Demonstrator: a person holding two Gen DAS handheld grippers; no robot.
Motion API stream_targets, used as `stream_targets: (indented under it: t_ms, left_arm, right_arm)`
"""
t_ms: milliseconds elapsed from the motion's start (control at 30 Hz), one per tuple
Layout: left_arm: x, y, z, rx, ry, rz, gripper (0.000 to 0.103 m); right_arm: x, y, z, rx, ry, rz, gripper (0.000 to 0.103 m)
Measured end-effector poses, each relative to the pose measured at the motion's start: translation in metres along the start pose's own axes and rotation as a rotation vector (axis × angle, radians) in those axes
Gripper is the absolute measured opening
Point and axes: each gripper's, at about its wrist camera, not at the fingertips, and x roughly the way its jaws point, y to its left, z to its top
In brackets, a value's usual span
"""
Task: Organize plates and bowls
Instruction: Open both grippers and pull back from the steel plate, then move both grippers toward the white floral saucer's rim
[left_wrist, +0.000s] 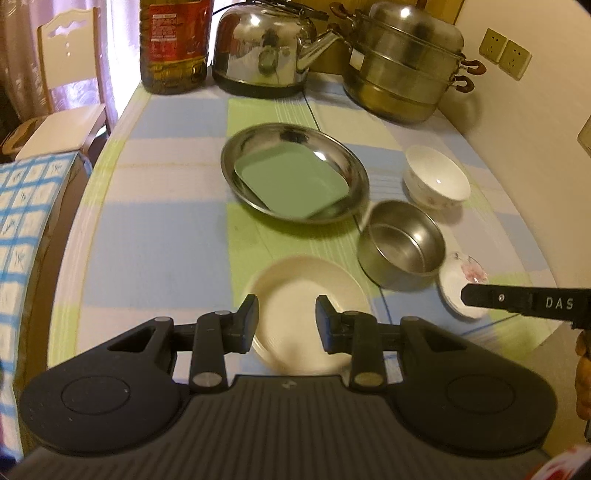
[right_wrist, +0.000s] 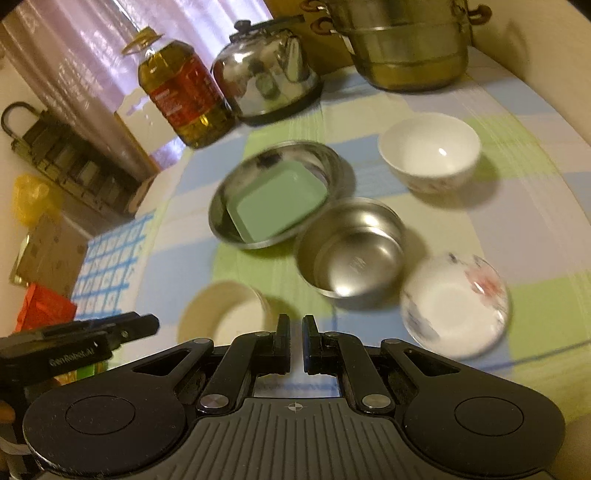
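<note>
The left claw (left_wrist: 286, 321) hangs apart and empty over the cream plate (left_wrist: 295, 314); the right claw (right_wrist: 295, 343) is together, holding nothing. Beside the steel bowl (right_wrist: 351, 251) on the desk (right_wrist: 535, 295) sit the steel dish (right_wrist: 273, 192) holding a green tray (right_wrist: 277, 199), the white bowl (right_wrist: 430, 151) and the flowered saucer (right_wrist: 456, 306).

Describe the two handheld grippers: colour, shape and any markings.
Both the left gripper and the right gripper are black, with ribbed grey bodies, round side lobes and silver pivot pins. The right one's side reads "DAS", the left one's "GenRobot.AI". No cables or sleeves are visible.
</note>
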Motion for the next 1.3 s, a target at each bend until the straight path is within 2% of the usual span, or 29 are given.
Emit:
stream_targets:
  t_ms: [200, 533, 800, 1033, 1100, 1133, 1200, 1300]
  left_arm:
    - [-0.009, -0.031, -0.031, -0.009, -0.002, -0.009, 0.03]
    - [-0.011, -0.085, -0.058, -0.005, -0.008, -0.025, 0.03]
    - [0.001, -0.117, -0.069, -0.002, 0.01, -0.046, 0.03]
    - [0.016, -0.14, -0.064, 0.028, 0.018, -0.05, 0.03]
    - [0.02, -0.145, -0.063, 0.03, 0.018, -0.058, 0.03]
    - [0.023, -0.148, -0.063, 0.029, 0.021, -0.061, 0.03]
    - [0.029, -0.153, -0.061, 0.027, 0.027, -0.064, 0.03]
    - [0.039, -0.158, -0.056, 0.017, 0.027, -0.051, 0.03]
  right_arm:
    - [-0.017, -0.028, -0.017, -0.017, 0.037, 0.009, 0.006]
    - [-0.043, -0.065, -0.033, -0.021, 0.063, 0.02, 0.007]
    - [-0.055, -0.091, -0.038, 0.0, 0.079, 0.012, 0.007]
    - [-0.065, -0.117, -0.039, 0.014, 0.053, -0.038, 0.007]
    - [-0.067, -0.125, -0.038, 0.026, 0.049, -0.05, 0.011]
    - [-0.068, -0.129, -0.038, 0.031, 0.046, -0.055, 0.017]
    - [-0.069, -0.136, -0.036, 0.04, 0.035, -0.062, 0.038]
    - [-0.07, -0.147, -0.032, 0.059, 0.02, -0.07, 0.04]
